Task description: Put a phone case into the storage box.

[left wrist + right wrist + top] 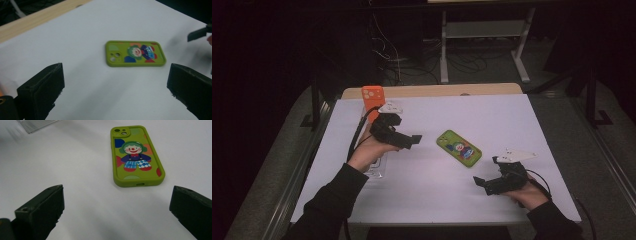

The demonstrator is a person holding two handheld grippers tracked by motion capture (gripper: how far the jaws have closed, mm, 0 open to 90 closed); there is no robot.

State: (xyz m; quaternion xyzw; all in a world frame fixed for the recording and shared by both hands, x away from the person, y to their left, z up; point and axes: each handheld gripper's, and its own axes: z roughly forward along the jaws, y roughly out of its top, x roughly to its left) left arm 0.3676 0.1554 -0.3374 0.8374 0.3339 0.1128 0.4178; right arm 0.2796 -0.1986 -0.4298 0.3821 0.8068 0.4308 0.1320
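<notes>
A green phone case printed with a clown lies flat, back up, in the middle of the white table. My left gripper hovers just to its left, open and empty, jaws pointing at the case. My right gripper is near the front right, also open and empty, pointing toward the case. In the left gripper view the case lies ahead between the wide-apart jaws of that gripper, camera cutout to the left. In the right gripper view the case lies ahead of that gripper, bottom edge nearest.
An orange phone case stands upright behind my left hand near the table's back left. A clear plastic piece lies under the left wrist, and the same clear plastic piece shows far off in the right gripper view. A wooden strip runs along the far edge.
</notes>
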